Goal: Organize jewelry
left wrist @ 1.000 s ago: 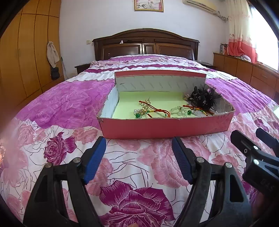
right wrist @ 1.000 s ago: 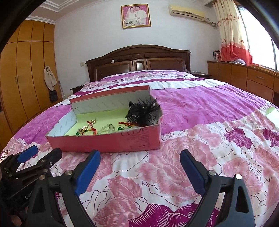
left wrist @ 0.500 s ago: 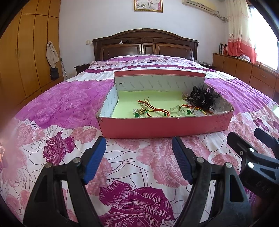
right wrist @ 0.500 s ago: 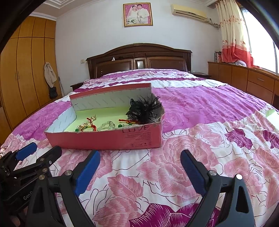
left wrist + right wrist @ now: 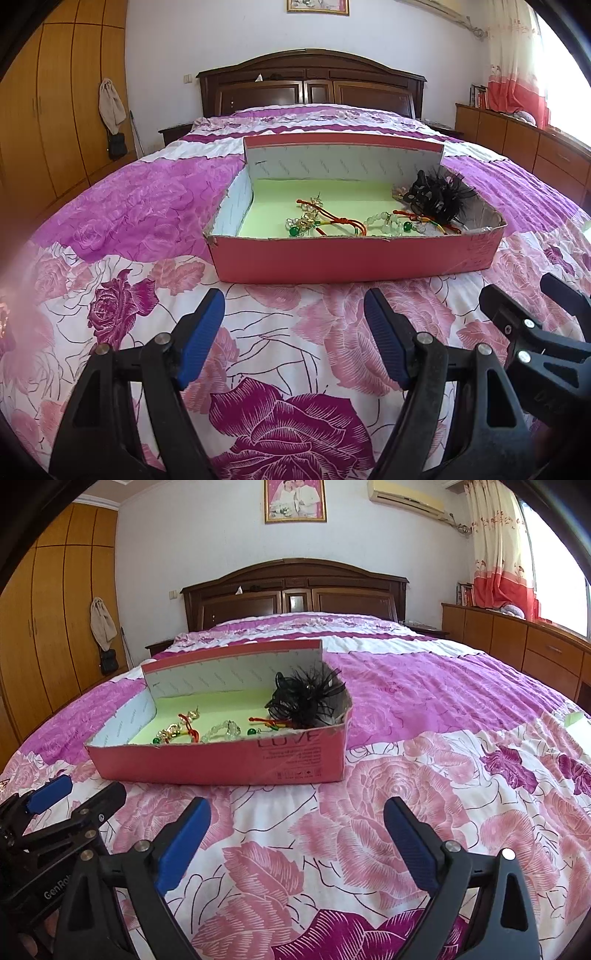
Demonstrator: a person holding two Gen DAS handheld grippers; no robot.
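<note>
A shallow pink cardboard box [image 5: 354, 258] with a pale green floor sits on the bed; it also shows in the right wrist view [image 5: 221, 760]. Inside lie a red-corded bead bracelet with green beads [image 5: 321, 221], a clear bead bracelet [image 5: 384, 223] and a black feathery hair piece [image 5: 439, 197], which also shows in the right wrist view [image 5: 306, 698]. My left gripper [image 5: 293, 306] is open and empty, just short of the box's front wall. My right gripper [image 5: 297, 816] is open and empty, in front of the box's right half.
The bed carries a pink and purple rose-print quilt [image 5: 147, 221]. A dark wooden headboard [image 5: 310, 81] stands behind. Wooden wardrobes [image 5: 48, 110] line the left wall and a low cabinet [image 5: 517, 642] runs along the right under the window.
Both grippers have moved slightly forward toward the box and look a little more down into it. Both stay open and empty.
</note>
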